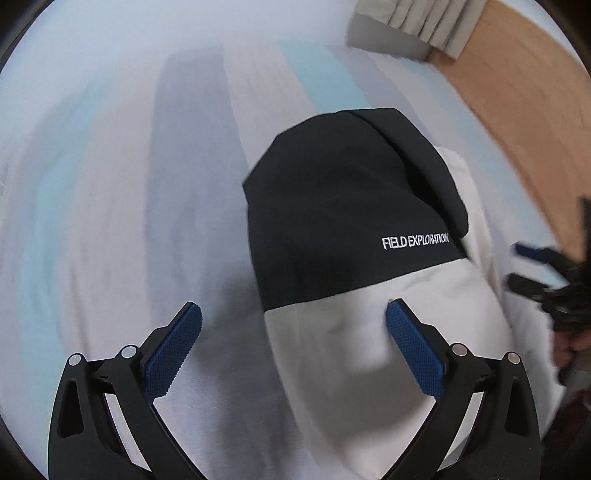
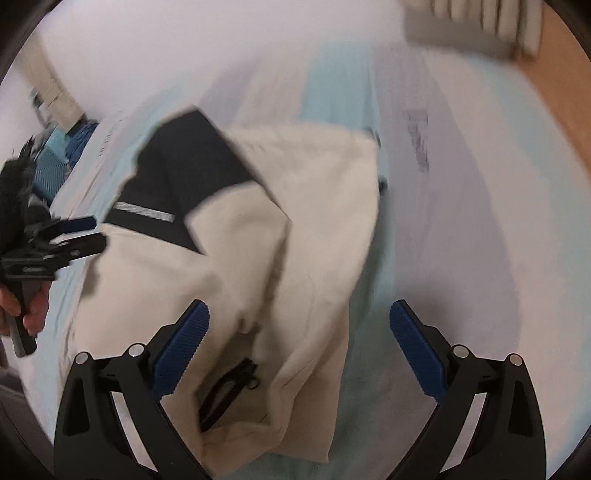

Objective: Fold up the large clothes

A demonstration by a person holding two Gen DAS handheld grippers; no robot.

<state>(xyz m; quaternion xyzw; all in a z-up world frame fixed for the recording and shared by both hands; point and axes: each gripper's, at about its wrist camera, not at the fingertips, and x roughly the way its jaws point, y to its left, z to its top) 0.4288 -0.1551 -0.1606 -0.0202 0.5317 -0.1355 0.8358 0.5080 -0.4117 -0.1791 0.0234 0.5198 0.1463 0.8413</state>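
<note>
Striped pale-blue and white bed sheet (image 1: 110,206): smearing with motion blur in both views, its stripes running together.
Cream and black folded jacket (image 1: 351,206): its near end is running off the bottom edge in the left wrist view; its edges are blurring in the right wrist view.
Grey lettering strip on the black panel (image 2: 144,211): blurring too much to read.
Dark zipper pull on the cream fabric (image 2: 225,391): smearing, shape unclear.
Beige pleated curtain (image 1: 424,22): being cut by the top edge.
Right gripper (image 1: 532,266): blurring at the right edge, jaws unclear there.
Left gripper (image 2: 92,232): blurring at the left edge.
</note>
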